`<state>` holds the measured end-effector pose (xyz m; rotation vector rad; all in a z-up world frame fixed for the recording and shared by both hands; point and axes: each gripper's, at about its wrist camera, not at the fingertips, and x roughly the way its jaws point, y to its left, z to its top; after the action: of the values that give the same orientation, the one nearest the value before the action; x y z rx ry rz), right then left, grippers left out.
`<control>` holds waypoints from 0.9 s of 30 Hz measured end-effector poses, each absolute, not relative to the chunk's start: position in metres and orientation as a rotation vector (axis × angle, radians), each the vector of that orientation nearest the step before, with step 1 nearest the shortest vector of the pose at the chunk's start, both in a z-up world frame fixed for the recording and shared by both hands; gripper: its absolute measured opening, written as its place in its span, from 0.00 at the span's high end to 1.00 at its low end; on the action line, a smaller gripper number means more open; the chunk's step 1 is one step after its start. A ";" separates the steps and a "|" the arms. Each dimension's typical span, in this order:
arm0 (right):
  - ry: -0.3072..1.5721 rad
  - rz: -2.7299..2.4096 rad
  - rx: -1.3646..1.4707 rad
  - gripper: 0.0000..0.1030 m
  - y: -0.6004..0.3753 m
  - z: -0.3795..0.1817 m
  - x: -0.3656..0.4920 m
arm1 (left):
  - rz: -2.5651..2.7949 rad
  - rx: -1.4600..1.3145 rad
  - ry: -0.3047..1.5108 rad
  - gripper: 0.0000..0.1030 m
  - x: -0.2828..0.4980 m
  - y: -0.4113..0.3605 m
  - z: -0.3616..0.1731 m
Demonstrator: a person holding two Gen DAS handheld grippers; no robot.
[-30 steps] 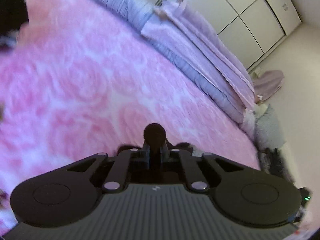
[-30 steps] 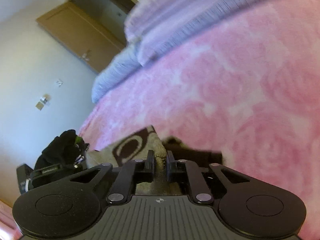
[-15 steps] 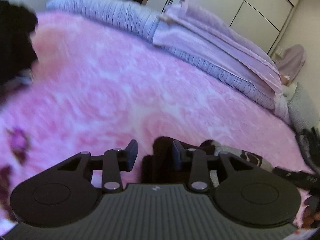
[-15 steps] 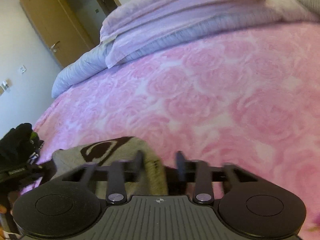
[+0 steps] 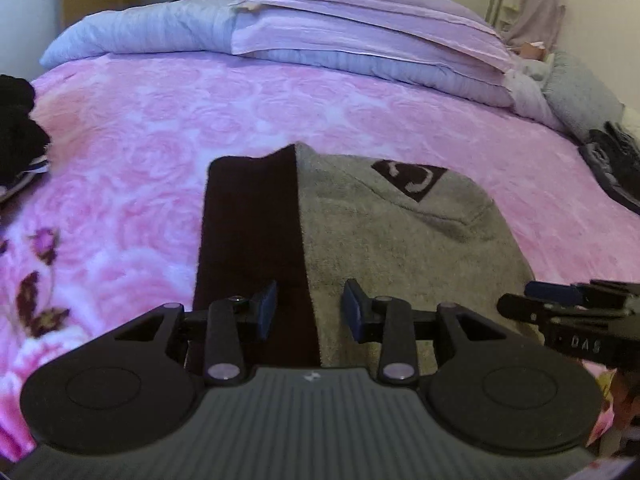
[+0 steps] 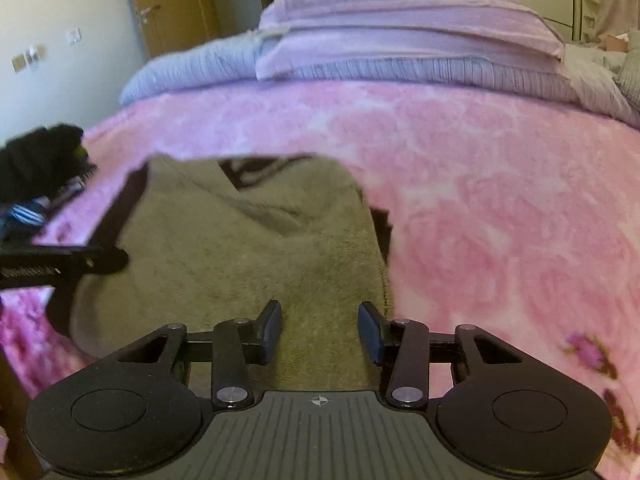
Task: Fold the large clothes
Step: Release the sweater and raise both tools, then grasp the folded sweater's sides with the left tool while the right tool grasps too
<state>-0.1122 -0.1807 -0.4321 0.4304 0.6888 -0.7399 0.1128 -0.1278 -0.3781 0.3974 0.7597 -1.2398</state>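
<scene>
Both jaws just opened, left hand-held gripper (image 5: 308, 306) and right hand-held gripper (image 6: 319, 330) released above folded grey garment (image 5: 400, 240) on bed (image 5: 160, 140); fold apparently laid.

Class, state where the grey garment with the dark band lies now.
The grey garment lies folded on the pink blanket, just beyond both open tongs, with black clothes to its left.

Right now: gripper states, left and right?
Left gripper: open, just released, holding nothing, above the folded grey garment.
Right gripper: open, just released, empty, over the same garment.
</scene>
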 end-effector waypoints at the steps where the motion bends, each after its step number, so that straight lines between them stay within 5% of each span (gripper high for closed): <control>1: 0.683 -0.742 0.432 0.61 -0.178 -0.427 -0.113 | -1.232 0.397 0.755 0.71 0.111 -0.125 -0.373; 8: 0.636 -0.711 0.444 0.43 -0.145 -0.397 -0.136 | -1.161 0.457 0.752 0.62 0.092 -0.090 -0.352; 27: 0.627 -0.731 0.532 0.40 -0.098 -0.388 -0.183 | -1.166 0.418 0.766 0.52 0.084 -0.020 -0.337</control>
<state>-0.1825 -0.0984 -0.3877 0.5315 0.6272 -0.7308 0.0843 -0.0195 -0.3370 0.4178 0.7663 -1.1657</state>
